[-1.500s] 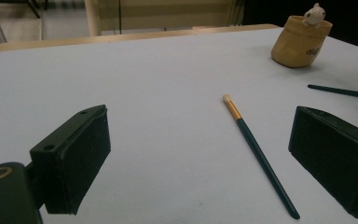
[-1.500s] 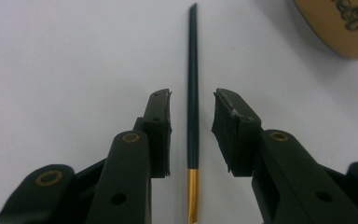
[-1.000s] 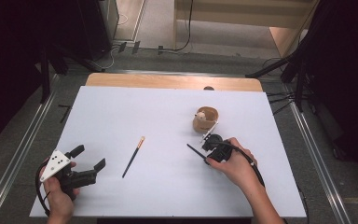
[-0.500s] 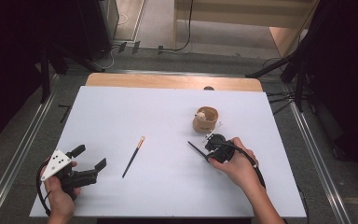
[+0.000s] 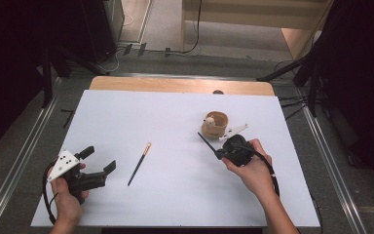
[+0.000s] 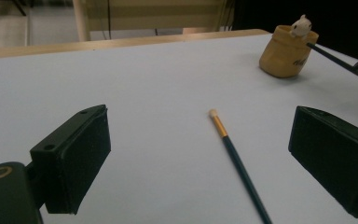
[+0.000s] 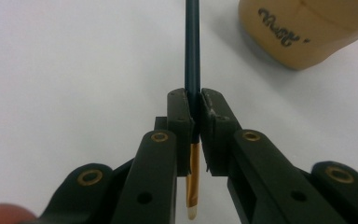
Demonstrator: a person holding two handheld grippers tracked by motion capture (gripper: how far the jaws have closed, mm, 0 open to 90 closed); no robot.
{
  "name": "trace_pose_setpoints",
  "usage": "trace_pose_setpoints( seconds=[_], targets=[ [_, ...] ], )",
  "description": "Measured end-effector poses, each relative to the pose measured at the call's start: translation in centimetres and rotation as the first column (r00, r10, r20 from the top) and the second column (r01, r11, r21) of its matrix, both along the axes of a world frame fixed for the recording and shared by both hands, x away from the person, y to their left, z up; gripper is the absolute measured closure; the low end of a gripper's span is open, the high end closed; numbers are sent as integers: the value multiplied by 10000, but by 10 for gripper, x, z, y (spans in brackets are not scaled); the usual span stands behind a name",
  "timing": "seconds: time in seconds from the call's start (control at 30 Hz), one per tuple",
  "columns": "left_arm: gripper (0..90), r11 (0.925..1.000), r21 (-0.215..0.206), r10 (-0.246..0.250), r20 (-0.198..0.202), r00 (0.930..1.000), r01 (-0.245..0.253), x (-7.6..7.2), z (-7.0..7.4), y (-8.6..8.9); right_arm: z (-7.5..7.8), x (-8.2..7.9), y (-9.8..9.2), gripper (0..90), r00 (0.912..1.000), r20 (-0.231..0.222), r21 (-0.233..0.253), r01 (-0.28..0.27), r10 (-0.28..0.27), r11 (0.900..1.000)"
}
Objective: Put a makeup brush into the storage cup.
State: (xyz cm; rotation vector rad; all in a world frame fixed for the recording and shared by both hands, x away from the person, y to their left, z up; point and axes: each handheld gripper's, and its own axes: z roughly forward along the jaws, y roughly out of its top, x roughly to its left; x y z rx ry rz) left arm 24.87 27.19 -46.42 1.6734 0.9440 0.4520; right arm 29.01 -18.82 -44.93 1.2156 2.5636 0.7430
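A dark blue chopstick [image 5: 139,164] with a gold band and pale tip lies loose on the white table [image 5: 175,117], left of centre. My left gripper [image 5: 100,159] is open at the front left, and the chopstick [image 6: 237,163] lies on the table between and beyond its spread jaws [image 6: 205,154]. A tan cup [image 5: 215,124] with a small white figure [image 6: 300,25] on its rim stands right of centre. Just in front of the cup, my right gripper [image 5: 222,153] is shut on a second chopstick [image 7: 192,46] near its gold-banded end. The shaft points up and left past the cup [image 7: 307,32].
A bare wooden strip [image 5: 175,85] runs along the table's far edge. Metal rails [image 5: 24,161] border the table on both sides. Wide open table surface lies between the two grippers and behind the loose chopstick.
My right gripper has rolled a little and edged toward the cup with its chopstick; its grey plate now shows beside the cup. My left gripper has barely moved.
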Motion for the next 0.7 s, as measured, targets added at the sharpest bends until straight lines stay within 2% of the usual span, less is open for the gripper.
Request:
trace_pose_setpoints(
  seconds=[0.03,0.07,0.1,0.17,0.3,0.43,0.57,0.7],
  targets=[
    [64,9997,-1,-228,68,9997,228,1,5,-4,3,0,-3,844,9997,230,204,104,-109,9997],
    [64,9997,-1,-228,68,9997,228,1,5,-4,3,0,-3,844,9997,230,204,104,-109,9997],
    [64,9987,337,-393,148,9991,388,4,10,-10,6,0,-4,845,9990,394,208,190,-198,9996],
    [64,9979,425,-503,109,9987,498,6,11,-15,8,0,-5,845,9984,552,402,136,-158,9991],
    [67,9965,555,-630,29,9980,628,12,10,-21,13,0,-3,844,9968,800,507,55,-96,9987],
    [67,9959,479,-773,-27,9970,774,18,13,-28,17,-1,-1,844,9956,934,592,-7,-48,9982],
    [72,9930,732,-953,318,9949,928,26,24,-42,24,2,0,844,9943,1064,940,-78,-23,9955],
    [73,9910,708,-1164,397,9924,1134,31,29,-56,29,4,3,844,9925,1217,1107,-209,73,9936]
  ],
)
